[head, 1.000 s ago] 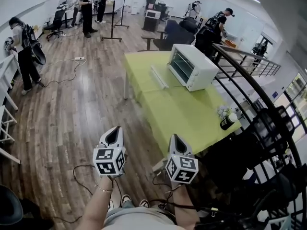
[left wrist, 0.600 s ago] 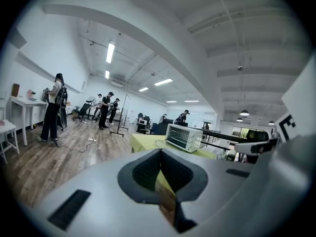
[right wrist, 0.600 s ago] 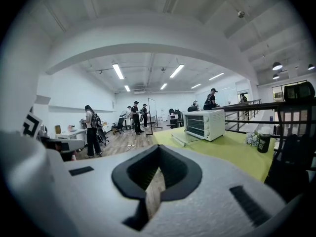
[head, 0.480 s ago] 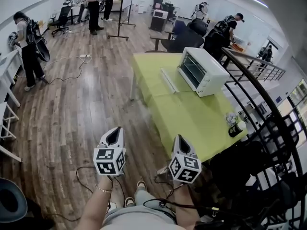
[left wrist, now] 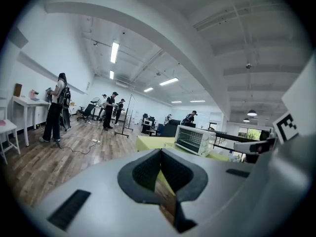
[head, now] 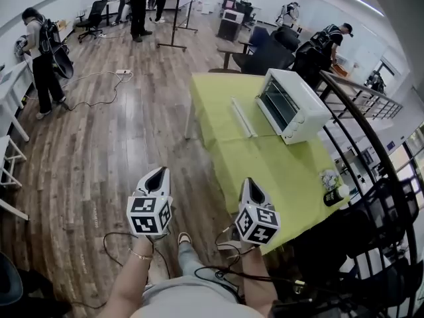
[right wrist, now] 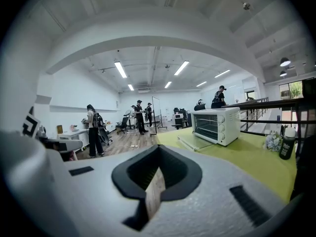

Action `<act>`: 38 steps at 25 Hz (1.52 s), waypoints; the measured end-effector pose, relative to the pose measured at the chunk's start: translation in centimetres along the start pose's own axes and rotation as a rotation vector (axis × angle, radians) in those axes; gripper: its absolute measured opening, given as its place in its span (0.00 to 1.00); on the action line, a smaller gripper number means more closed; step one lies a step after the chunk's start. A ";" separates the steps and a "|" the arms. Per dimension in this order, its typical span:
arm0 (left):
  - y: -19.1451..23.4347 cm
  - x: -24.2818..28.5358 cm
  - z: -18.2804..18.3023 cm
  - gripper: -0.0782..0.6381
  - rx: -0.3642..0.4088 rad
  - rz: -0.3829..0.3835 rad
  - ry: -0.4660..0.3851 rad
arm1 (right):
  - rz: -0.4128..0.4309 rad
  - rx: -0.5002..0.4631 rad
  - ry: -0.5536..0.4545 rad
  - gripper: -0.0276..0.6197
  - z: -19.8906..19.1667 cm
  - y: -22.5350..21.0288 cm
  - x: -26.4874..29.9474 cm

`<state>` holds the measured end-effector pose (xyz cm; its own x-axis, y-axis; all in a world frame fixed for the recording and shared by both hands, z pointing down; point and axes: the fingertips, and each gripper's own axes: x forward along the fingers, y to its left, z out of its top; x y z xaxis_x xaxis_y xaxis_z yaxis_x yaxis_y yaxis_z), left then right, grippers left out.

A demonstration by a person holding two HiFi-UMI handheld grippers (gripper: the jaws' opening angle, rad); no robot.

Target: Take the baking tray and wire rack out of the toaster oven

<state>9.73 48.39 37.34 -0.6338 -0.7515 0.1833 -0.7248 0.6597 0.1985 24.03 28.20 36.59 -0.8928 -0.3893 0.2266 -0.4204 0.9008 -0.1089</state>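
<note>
Toaster oven [head: 296, 106], white, is seen at the upper right of the head view, set on a yellow-green table [head: 265, 167] with its front turned toward the frame's left. Its door [head: 244, 116] is folded down flat onto the tabletop. The baking tray and wire rack cannot be made out in the dark opening; at this range the inside is too small to tell.

At the far upper left of the head view a person [head: 41, 57] with a dark backpack is seen standing on the wooden floor [head: 99, 151], and a white power strip [head: 122, 71] with its cable is seen lying a little to the right.

Lower, left of centre, the left gripper [head: 158, 173] is held over the floor, well apart from the table. In its own view the jaws are pressed together, with nothing between them.

Right of centre, the right gripper [head: 250, 185] is held at the table's near corner, well short of the oven. Its jaws are likewise pressed together on nothing.

Near the table's right edge a dark bottle [head: 334, 195] with a white cap is seen, just beside a small pale cluster that is too small to identify. A dark curved railing [head: 371, 148] fills the right side of the frame.
</note>
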 end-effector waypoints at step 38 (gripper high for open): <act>-1.1 37.7 5.3 0.12 0.039 -0.218 0.085 | -0.256 0.143 0.037 0.05 3.6 -16.4 26.1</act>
<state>-14.79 19.25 38.96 -0.4377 -0.8717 0.2205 -0.8528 0.4801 0.2054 7.09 2.58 40.82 -0.7497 -0.5905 0.2989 -0.6518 0.7370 -0.1789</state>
